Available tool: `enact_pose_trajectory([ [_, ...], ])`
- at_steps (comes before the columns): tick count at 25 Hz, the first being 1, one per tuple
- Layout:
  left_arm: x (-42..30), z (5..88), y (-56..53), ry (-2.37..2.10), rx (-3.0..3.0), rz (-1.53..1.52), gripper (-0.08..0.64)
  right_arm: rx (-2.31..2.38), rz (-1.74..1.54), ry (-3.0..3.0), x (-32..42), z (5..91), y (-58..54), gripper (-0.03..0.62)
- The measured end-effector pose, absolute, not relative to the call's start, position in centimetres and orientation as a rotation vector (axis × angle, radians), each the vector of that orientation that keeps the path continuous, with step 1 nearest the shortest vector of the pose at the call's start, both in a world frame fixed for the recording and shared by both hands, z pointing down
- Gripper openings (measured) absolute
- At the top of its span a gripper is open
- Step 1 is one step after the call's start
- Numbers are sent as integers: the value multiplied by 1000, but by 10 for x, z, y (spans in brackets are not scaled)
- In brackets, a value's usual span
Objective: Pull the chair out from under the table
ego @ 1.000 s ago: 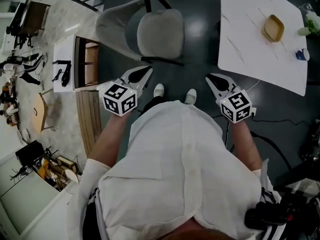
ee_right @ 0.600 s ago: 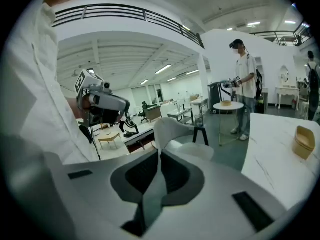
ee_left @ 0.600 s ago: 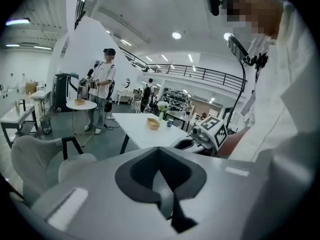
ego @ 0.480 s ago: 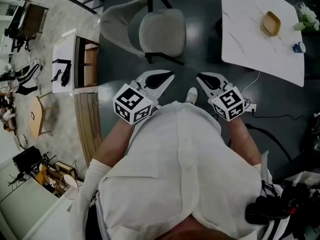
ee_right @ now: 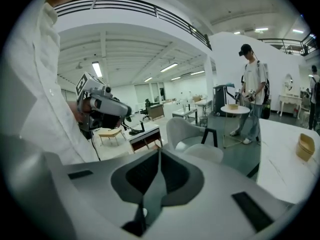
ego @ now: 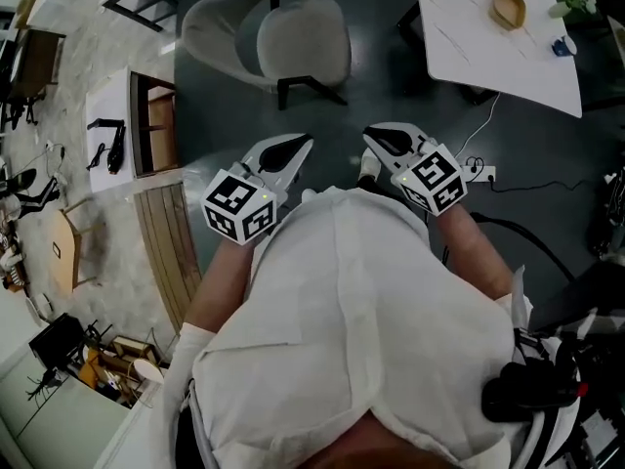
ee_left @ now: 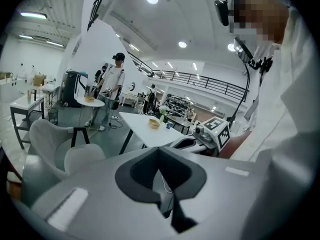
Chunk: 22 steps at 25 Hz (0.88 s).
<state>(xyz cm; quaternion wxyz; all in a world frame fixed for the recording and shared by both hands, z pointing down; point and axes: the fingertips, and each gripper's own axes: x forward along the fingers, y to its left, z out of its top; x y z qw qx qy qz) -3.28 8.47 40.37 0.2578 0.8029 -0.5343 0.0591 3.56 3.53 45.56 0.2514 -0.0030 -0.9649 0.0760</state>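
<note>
The pale grey shell chair point(ego: 298, 39) with black legs stands on the dark floor, left of the white table point(ego: 469, 52) and apart from it. It also shows in the left gripper view as the chair point(ee_left: 65, 156) and in the right gripper view as the chair point(ee_right: 197, 134). Both grippers hang in front of my body, short of the chair and touching nothing. My left gripper point(ego: 301, 143) point(ee_left: 159, 149) is shut and empty. My right gripper point(ego: 371, 133) point(ee_right: 159, 151) has just been closing, with its tips together and nothing between them.
A wooden bowl point(ego: 508, 6) and small items sit on the table. A low white bench point(ego: 146, 120) and wooden planks point(ego: 166, 242) lie at the left. A power strip with cable point(ego: 479, 174) lies on the floor at the right. A person point(ee_left: 112, 89) stands by a round table beyond.
Both grippers have drawn closer together and nearer my body. The chair and table sit further up in the head view. The chair keeps its place beside the table.
</note>
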Motion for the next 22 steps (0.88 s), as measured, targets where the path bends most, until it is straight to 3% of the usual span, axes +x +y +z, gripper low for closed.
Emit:
enact_pose_trajectory([
  [22, -51, 432, 171, -1366, 2172, 170, 6, 28, 203, -2594, 20, 460, 136, 15],
])
